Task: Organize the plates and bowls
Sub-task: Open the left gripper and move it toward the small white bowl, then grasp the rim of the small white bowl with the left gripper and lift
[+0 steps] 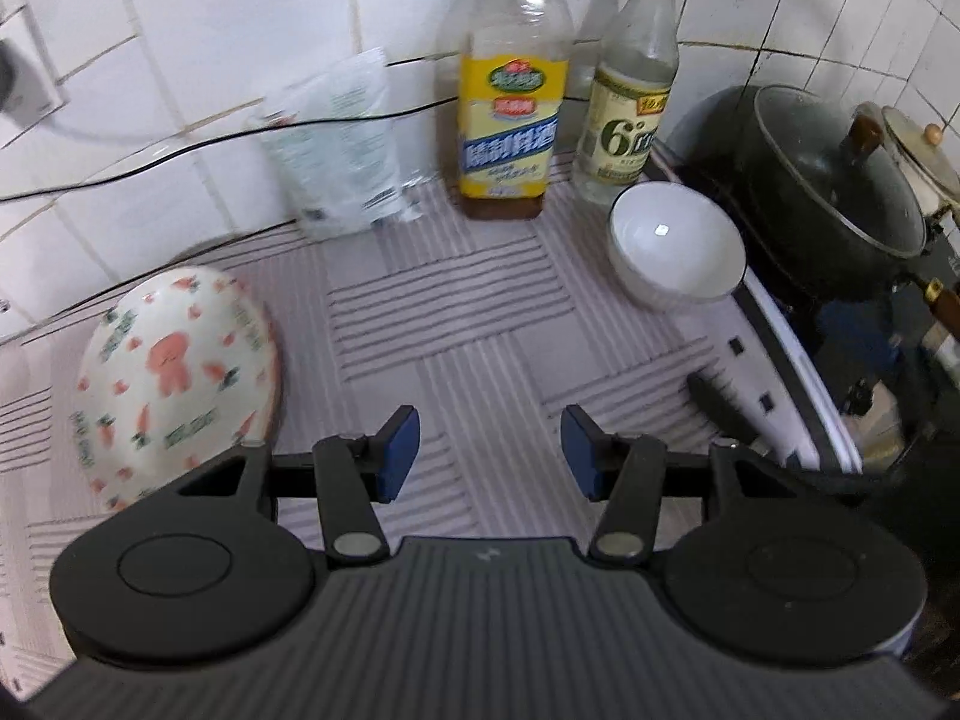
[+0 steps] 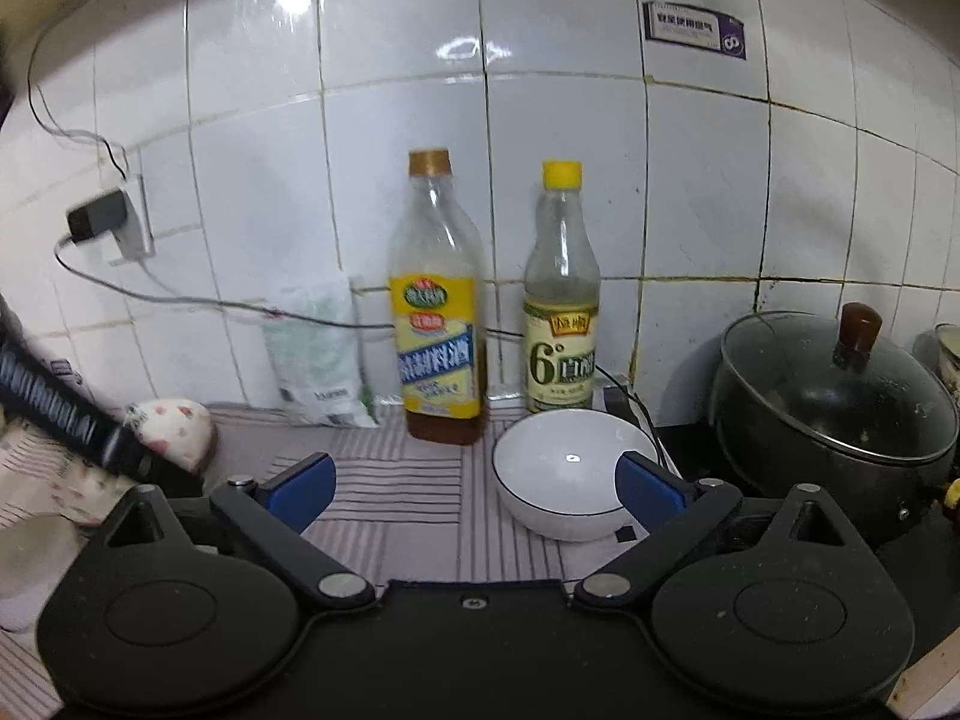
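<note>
- Overhead, left gripper [image 1: 489,450] hangs above the striped counter mat [image 1: 456,312], jaws spread apart, nothing between the blue pads.
- Patterned bowl [image 1: 174,384], pink and green print on white, tilted on its side at the mat's left, just beside the left finger; contact unclear.
- White bowl [image 2: 567,471] upright on the mat, in front of two bottles, close to the covered black pot [image 2: 834,414].
- Right gripper [image 2: 474,486] jaws wide open, empty; its right pad overlaps the white bowl's rim in view, touching or not I cannot tell.
- Yellow-label bottle [image 2: 441,324], vinegar bottle [image 2: 561,312] and a plastic pouch [image 2: 318,354] stand against the tiled wall.
</note>
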The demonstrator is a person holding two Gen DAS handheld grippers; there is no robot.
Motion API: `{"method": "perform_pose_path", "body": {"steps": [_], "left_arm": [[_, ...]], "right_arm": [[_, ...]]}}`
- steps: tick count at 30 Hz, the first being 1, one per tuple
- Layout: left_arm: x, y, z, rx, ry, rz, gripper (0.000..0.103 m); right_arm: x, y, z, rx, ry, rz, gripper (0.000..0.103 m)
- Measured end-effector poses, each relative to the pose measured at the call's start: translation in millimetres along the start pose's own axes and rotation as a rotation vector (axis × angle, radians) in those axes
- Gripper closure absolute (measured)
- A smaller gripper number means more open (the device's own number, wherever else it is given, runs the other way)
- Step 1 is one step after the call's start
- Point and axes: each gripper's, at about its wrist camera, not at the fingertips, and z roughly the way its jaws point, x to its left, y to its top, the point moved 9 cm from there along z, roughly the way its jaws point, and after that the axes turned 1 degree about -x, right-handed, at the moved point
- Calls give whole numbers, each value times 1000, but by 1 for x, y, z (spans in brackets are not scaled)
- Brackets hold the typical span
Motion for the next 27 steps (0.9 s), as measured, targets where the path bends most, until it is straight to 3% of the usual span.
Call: {"method": "perform_pose_path", "body": {"steps": [15, 21, 27], "left_arm": [[-47, 36, 78, -2, -101, -76, 52], [-62, 49, 100, -18, -143, -94, 52], [-72, 60, 131, 12, -137, -107, 52]], "right_arm": [[-21, -46, 68, 96, -48, -30, 2], [-30, -58, 83, 111, -117, -52, 2], [-43, -59, 103, 157, -143, -40, 2]]}}
